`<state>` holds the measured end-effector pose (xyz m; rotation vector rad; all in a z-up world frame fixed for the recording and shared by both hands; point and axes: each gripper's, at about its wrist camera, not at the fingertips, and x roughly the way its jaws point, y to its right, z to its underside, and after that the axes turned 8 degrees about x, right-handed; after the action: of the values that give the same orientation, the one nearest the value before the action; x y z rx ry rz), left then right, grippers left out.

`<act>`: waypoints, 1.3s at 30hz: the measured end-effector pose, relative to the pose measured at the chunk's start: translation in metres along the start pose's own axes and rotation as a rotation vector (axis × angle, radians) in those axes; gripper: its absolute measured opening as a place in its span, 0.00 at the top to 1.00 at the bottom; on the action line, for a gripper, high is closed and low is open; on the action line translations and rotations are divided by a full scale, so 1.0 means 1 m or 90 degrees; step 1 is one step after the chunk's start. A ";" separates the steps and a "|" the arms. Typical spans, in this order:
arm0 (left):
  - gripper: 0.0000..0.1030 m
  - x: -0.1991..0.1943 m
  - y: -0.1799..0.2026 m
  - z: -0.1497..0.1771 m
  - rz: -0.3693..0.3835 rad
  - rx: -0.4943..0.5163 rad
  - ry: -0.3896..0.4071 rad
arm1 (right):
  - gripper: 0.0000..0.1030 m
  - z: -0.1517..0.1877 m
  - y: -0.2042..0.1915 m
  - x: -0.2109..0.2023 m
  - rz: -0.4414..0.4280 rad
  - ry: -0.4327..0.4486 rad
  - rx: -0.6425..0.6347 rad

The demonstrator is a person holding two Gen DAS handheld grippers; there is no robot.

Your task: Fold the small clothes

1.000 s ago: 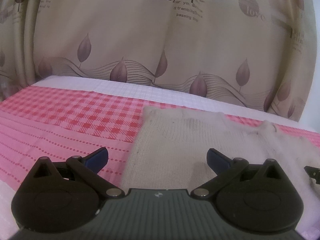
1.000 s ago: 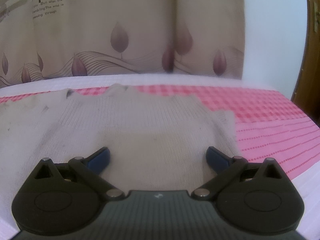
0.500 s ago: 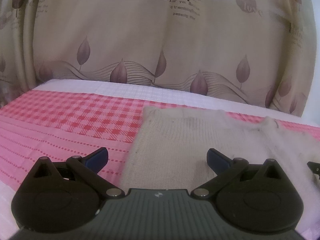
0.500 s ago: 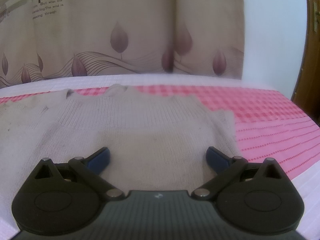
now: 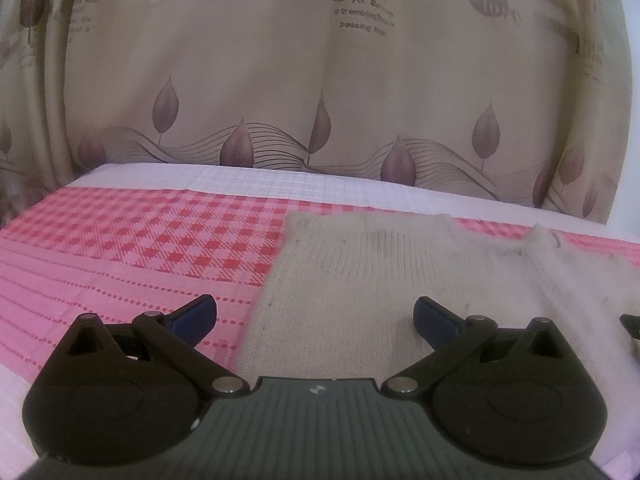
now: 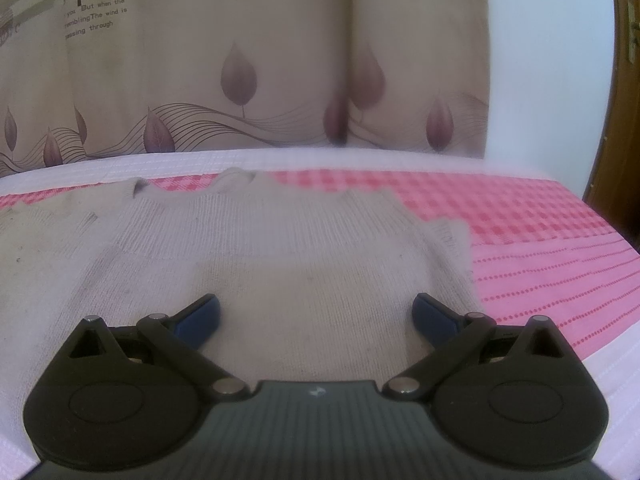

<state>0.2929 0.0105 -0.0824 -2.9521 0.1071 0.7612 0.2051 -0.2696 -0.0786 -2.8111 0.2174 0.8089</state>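
A small beige knit sweater (image 5: pixel 380 276) lies flat on a pink and red patterned bedspread (image 5: pixel 140 248). My left gripper (image 5: pixel 315 314) is open and empty, hovering low over the sweater's left edge. In the right wrist view the same sweater (image 6: pixel 280 248) fills the middle, with a sleeve or side flap folded in at its right (image 6: pixel 452 240). My right gripper (image 6: pixel 316 314) is open and empty, low over the sweater's right part. The right gripper's tip (image 5: pixel 632 322) shows at the right edge of the left wrist view.
A beige curtain (image 5: pixel 320 80) with leaf prints hangs behind the bed. A white band of bedspread (image 6: pixel 280 160) runs along the far edge. A white wall (image 6: pixel 548 60) and a brown door frame (image 6: pixel 624 80) stand at the right.
Both grippers have shifted only slightly. The left view has tilted a little, and the sweater sits a bit lower in it. Both jaws stay open.
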 end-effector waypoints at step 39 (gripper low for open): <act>0.81 0.091 -0.065 -0.044 0.354 -0.117 -0.161 | 0.00 -0.001 0.004 -0.008 -0.074 0.001 0.015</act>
<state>0.3993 0.0662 -0.0837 -2.9762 0.9101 1.2589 0.1983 -0.2726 -0.0747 -2.7719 0.0617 0.7736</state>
